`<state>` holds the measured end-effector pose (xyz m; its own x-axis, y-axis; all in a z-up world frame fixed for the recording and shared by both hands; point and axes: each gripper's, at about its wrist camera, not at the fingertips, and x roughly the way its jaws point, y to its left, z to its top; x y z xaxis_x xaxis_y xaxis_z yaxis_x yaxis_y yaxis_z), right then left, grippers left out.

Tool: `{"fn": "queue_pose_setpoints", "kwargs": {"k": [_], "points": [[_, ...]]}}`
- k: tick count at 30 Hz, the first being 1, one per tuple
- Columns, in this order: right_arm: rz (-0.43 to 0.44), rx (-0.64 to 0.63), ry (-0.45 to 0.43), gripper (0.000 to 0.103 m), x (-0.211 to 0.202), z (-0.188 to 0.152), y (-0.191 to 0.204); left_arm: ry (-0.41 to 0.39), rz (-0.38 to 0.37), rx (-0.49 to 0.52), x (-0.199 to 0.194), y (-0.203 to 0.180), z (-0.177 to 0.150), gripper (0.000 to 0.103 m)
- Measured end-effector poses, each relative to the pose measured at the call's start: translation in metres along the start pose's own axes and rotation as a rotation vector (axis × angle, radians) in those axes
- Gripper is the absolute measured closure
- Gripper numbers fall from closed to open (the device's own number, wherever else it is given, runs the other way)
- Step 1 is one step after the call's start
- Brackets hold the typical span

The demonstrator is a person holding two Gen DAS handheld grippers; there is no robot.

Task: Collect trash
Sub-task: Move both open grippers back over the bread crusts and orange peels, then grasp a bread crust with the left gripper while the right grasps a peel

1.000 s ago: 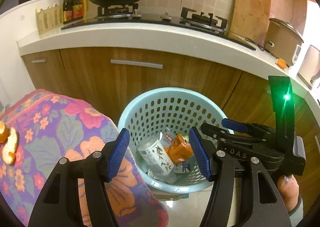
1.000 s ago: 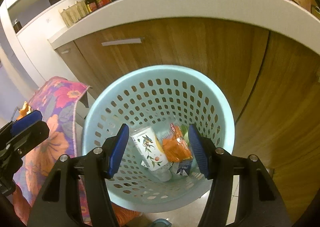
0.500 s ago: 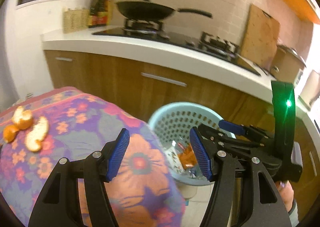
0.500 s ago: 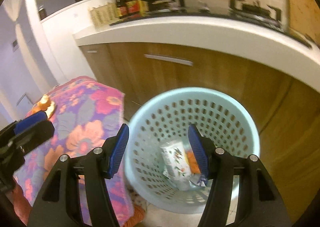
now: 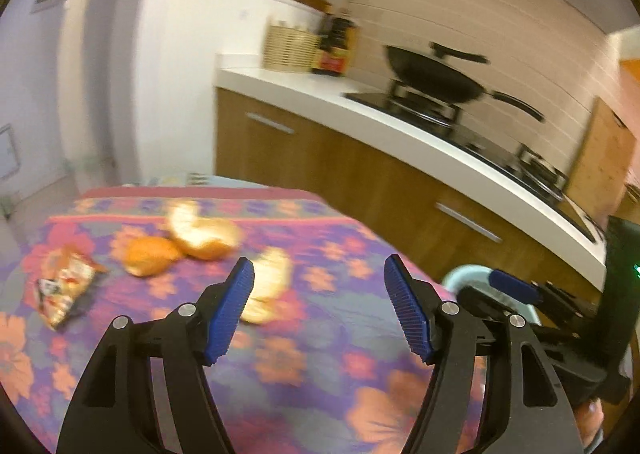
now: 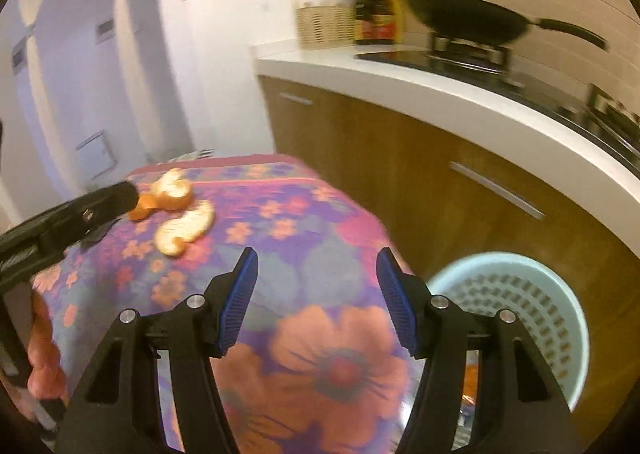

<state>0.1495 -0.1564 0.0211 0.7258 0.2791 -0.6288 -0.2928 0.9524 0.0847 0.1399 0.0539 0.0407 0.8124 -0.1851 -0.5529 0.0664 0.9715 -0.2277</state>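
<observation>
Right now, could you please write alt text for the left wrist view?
An empty left hand-held gripper, jaws opening, hangs over a floral tablecloth with orange peels and a crumpled snack wrapper. Behind: kitchen counter, black wok.

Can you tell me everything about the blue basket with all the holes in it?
The pale blue round plastic basket stands upright on the floor, beside the table with the flowered cloth and in front of the brown wooden cupboards. Its wall is full of rows of small holes under a smooth rim. Something orange shows low inside; the right gripper hides the rest. In the left wrist view only a bit of rim shows.
</observation>
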Motion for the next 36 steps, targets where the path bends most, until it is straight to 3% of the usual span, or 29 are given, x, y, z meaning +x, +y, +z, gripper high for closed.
{"fn": "queue_pose_setpoints", "kwargs": {"k": [11,20,24,32,34,36], "points": [[0.111,-0.124,0.044,0.046,0.064,0.026,0.073,0.051,0.102,-0.076,0.054,0.084,0.036,0.037],[0.153,-0.111,0.11,0.046,0.112,0.037,0.087,0.172,0.071,-0.118,0.104,0.118,0.039,0.039],[0.152,-0.114,0.141,0.048,0.13,0.037,0.091,0.189,0.043,-0.135,0.112,0.127,0.036,0.043],[0.147,-0.129,0.207,0.054,0.15,0.039,0.099,0.218,0.053,-0.112,0.125,0.128,0.032,0.065],[0.15,-0.131,0.241,0.064,0.156,0.038,0.1,0.223,0.054,-0.108,0.126,0.126,0.032,0.074],[0.147,-0.133,0.242,0.068,0.157,0.039,0.1,0.226,0.065,-0.099,0.126,0.124,0.031,0.082]]}}
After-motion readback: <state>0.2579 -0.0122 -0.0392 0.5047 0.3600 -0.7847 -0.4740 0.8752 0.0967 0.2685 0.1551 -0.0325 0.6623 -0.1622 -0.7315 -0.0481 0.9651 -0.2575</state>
